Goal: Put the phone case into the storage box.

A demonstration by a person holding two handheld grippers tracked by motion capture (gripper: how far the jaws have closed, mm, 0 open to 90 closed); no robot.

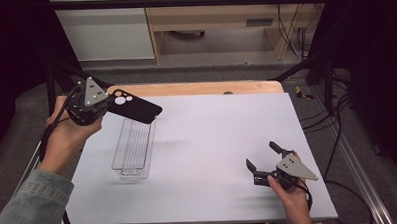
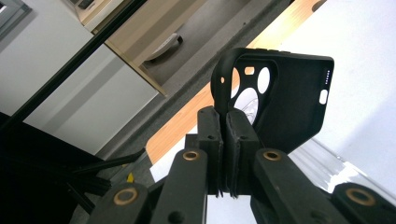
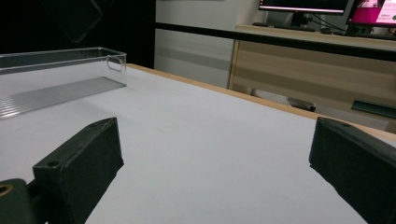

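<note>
A black soft phone case with camera cut-outs (image 1: 135, 107) is being pinched at one edge by the left gripper (image 1: 102, 103), above the clear ribbed plastic tray (image 1: 133, 149). The right gripper (image 1: 263, 162) is being rested wide apart, nothing between. With so thin a hold, the case may be twisted loose.

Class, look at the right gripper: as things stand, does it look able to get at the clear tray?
Probably yes. The right gripper is open and holds nothing, and bare table lies between it and the clear tray; the phone case hangs above the tray's far end.
</note>
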